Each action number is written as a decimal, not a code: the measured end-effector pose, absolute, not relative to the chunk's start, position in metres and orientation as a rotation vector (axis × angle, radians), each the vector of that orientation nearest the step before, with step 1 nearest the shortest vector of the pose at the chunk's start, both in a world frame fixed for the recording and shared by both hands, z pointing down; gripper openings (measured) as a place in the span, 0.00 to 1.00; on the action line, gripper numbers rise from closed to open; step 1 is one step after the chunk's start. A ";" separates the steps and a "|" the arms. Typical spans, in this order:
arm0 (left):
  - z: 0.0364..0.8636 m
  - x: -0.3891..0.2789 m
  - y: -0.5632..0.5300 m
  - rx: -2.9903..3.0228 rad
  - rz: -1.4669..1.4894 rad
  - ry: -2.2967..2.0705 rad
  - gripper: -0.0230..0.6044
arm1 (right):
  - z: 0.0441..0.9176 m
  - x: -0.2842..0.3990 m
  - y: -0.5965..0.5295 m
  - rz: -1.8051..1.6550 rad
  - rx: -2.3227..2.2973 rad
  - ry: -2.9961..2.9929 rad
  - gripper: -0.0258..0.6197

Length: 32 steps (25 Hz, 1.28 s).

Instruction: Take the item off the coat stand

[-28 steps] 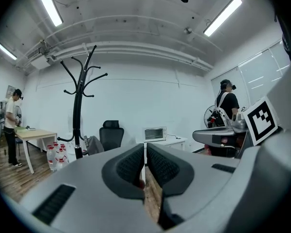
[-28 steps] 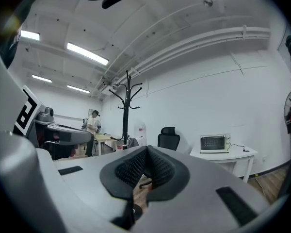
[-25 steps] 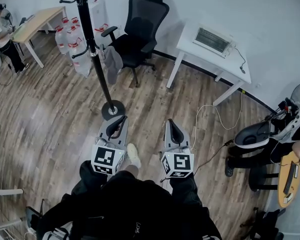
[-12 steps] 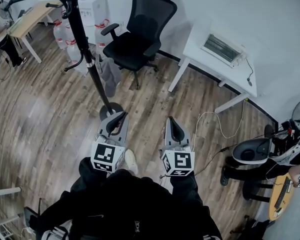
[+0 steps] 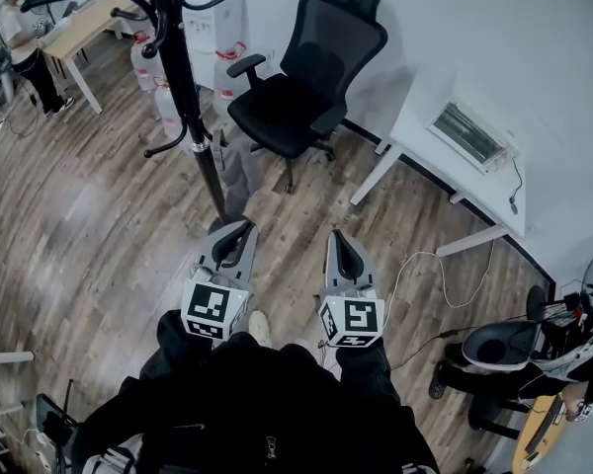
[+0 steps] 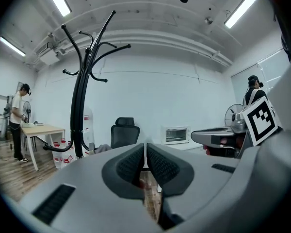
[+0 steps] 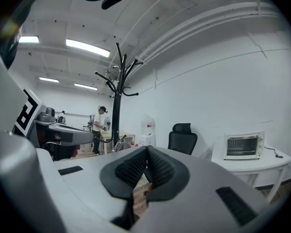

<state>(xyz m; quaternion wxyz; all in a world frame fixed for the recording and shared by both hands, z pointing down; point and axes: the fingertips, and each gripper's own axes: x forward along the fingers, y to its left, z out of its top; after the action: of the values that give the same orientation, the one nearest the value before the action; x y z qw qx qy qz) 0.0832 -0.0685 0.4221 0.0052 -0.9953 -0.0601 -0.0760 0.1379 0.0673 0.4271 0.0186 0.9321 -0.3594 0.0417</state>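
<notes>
The black coat stand (image 5: 190, 107) rises ahead of me, its base just beyond my left gripper. A grey garment (image 5: 236, 169) hangs low on the pole's right side. My left gripper (image 5: 239, 231) is shut and empty, its tip close to the foot of the stand. A little further right, my right gripper (image 5: 338, 238) is also shut with nothing in it. In the left gripper view (image 6: 145, 147) the stand (image 6: 80, 110) is left of centre, with the grey garment (image 6: 102, 148) low beside it. The right gripper view (image 7: 146, 152) shows the stand (image 7: 117, 106) to the left.
A black office chair (image 5: 301, 97) stands behind the coat stand, and a white desk (image 5: 430, 141) carries a small heater (image 5: 466, 131). Water bottles (image 5: 166, 102) cluster by the wall. A person (image 5: 25, 33) stands at a wooden table (image 5: 84, 23). A white cable (image 5: 425, 260) lies on the floor.
Both grippers have travelled forward over the floor towards the coat stand, which is nearer now. Their jaws have stayed shut.
</notes>
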 end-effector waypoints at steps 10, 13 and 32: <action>0.420 0.094 -0.122 -3.127 -0.232 0.003 0.09 | 0.423 0.167 0.003 0.107 2.818 -1.301 0.06; 0.418 0.092 -0.135 -3.128 -0.233 0.087 0.09 | 0.421 0.170 -0.015 0.100 2.781 -1.378 0.06; 0.438 0.102 -0.188 -3.111 -0.314 0.765 0.09 | 0.440 0.235 -0.111 0.163 2.410 -1.883 0.06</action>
<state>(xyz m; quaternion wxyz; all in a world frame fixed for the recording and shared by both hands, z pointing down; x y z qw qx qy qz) 0.1022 -0.1875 0.4381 -0.0386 -0.9657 0.2376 -0.0975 0.2346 -0.1107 0.4397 0.0393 0.7864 -0.6142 0.0533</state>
